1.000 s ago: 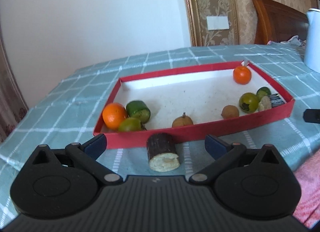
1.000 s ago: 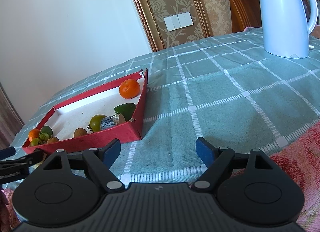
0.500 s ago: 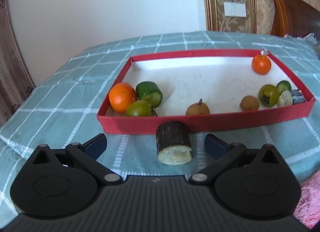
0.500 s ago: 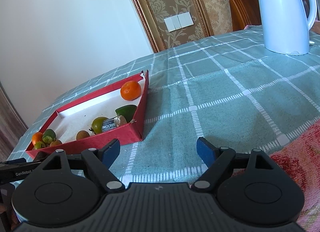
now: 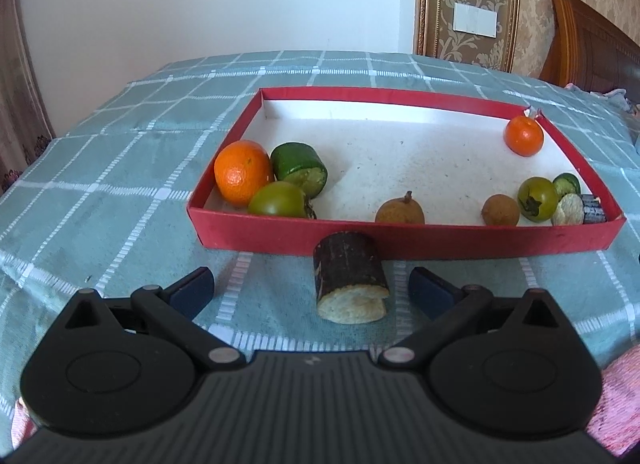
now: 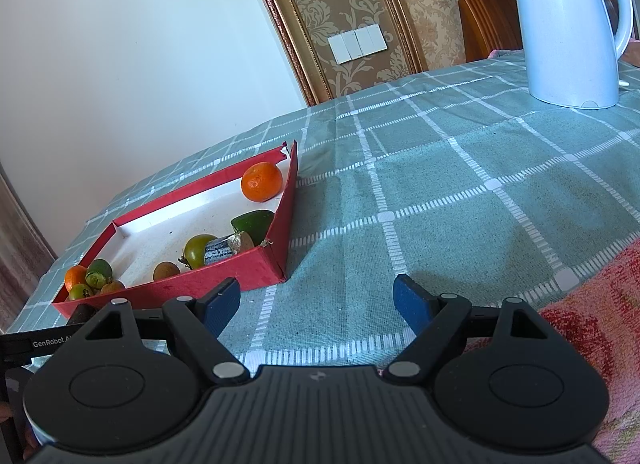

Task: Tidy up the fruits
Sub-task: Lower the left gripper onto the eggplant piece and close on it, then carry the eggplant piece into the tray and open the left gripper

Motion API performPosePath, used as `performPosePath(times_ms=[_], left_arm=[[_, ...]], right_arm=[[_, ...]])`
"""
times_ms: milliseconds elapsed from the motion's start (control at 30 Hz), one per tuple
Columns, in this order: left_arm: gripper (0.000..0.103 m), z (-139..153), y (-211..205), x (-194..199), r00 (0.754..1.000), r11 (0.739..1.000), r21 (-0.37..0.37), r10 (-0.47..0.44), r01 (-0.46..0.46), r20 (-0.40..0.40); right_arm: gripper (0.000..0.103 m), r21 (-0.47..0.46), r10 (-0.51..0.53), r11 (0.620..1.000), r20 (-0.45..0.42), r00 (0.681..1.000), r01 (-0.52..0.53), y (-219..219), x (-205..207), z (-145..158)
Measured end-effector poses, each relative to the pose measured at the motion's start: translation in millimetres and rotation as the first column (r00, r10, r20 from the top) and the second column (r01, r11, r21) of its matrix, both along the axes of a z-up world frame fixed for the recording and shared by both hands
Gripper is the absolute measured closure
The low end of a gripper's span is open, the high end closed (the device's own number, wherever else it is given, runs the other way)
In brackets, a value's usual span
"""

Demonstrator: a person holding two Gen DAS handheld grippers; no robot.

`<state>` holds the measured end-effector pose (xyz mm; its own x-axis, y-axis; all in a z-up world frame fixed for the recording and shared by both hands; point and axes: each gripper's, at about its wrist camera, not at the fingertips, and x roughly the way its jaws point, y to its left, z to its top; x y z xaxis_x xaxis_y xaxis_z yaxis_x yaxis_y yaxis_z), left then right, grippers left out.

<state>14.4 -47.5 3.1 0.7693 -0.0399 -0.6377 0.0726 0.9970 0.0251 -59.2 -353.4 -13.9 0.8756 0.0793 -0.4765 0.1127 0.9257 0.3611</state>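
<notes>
A dark-skinned cut piece with a pale face [image 5: 349, 277] lies on the checked tablecloth just outside the near wall of the red tray [image 5: 404, 242]. My left gripper [image 5: 311, 293] is open, its fingers either side of that piece and not touching it. Inside the tray are a large orange [image 5: 242, 171], a green cut piece [image 5: 299, 168], a green tomato [image 5: 278, 199], two brown longans [image 5: 400, 212], a small orange [image 5: 523, 135] and more fruit at the right end. My right gripper [image 6: 317, 302] is open over bare cloth, to the right of the tray [image 6: 256, 269].
A white electric kettle [image 6: 568, 24] stands on the cloth at the far right. A pink patterned fabric [image 6: 592, 328] lies at the near right edge. A wooden headboard [image 5: 592, 52] and a wall with switches [image 6: 357, 43] are behind the table.
The left gripper has shifted and rolled, so the tray now looks squarer and the dark piece sits more centred between its fingers. The right gripper has stayed put.
</notes>
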Motion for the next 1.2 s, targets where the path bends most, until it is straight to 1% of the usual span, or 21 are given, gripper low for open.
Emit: performPosePath(times_ms=[100,233,400,467,500,533,567,667,700,733,767,1000,1133,1200], left_arm=[[0.000,-0.2,2.4,0.8,1.000,1.000,-0.017,0.000,0.000,-0.007],[0.002,0.5,2.2,-0.5,1.000,1.000,-0.019,-0.009,0.009,-0.001],[0.014,1.2,1.4,-4.4,0.999,0.999,-0.020,-0.042,0.042,0.023],[0.022,1.8,-0.3,-6.7,0.998,0.998,-0.023,-0.057,0.057,0.032],[0.024,1.9,-0.9,-7.7,0.997,0.998,-0.021,-0.061,0.062,0.037],[0.030,2.2,-1.1,-8.7,0.997,0.997,-0.021,-0.067,0.068,0.042],[0.034,2.5,-1.7,-9.8,0.996,0.997,-0.023,-0.074,0.076,0.049],[0.056,2.9,-2.9,-13.3,0.993,0.995,-0.025,-0.094,0.096,0.065],[0.061,3.0,-3.3,-14.1,0.993,0.995,-0.025,-0.098,0.100,0.070],[0.068,3.2,-3.5,-14.8,0.992,0.994,-0.026,-0.102,0.104,0.074],[0.070,3.3,-3.6,-15.2,0.991,0.994,-0.028,-0.105,0.108,0.077],[0.071,3.9,-1.5,-15.3,0.992,0.994,-0.041,-0.100,0.104,0.078],[0.071,4.8,4.7,-18.7,0.993,0.995,-0.055,-0.081,0.086,0.081],[0.071,6.0,7.0,-21.6,0.994,0.996,-0.050,-0.072,0.077,0.085]], right_arm=[[0.019,-0.001,0.000,1.000,0.000,1.000,0.000,0.2,0.1,0.0],[0.019,-0.001,0.000,1.000,0.000,1.000,0.000,0.1,0.2,-0.1],[0.019,-0.001,0.000,1.000,0.000,1.000,0.000,0.0,0.2,-0.1],[0.019,-0.001,0.000,1.000,0.000,1.000,0.000,0.2,0.3,-0.1],[0.019,-0.001,0.000,1.000,0.000,1.000,0.000,0.2,0.3,-0.1],[0.019,0.000,0.000,1.000,0.000,1.000,0.000,0.2,0.3,-0.2],[0.019,0.000,0.000,1.000,0.000,1.000,0.000,0.3,0.3,-0.2],[0.019,0.000,0.000,1.000,0.000,1.000,0.000,0.4,0.3,-0.1],[0.019,0.000,0.000,1.000,0.000,1.000,0.000,0.4,0.3,-0.1],[0.019,-0.001,0.000,1.000,0.000,1.000,0.000,0.4,0.3,0.0],[0.019,0.000,0.000,1.000,0.000,1.000,0.000,0.4,0.2,0.0],[0.019,0.000,0.000,1.000,0.000,1.000,0.000,0.5,0.1,0.1],[0.019,0.000,0.000,1.000,0.000,1.000,0.000,0.4,0.1,0.2],[0.019,0.000,0.000,1.000,-0.001,1.000,0.000,0.4,0.0,0.2]])
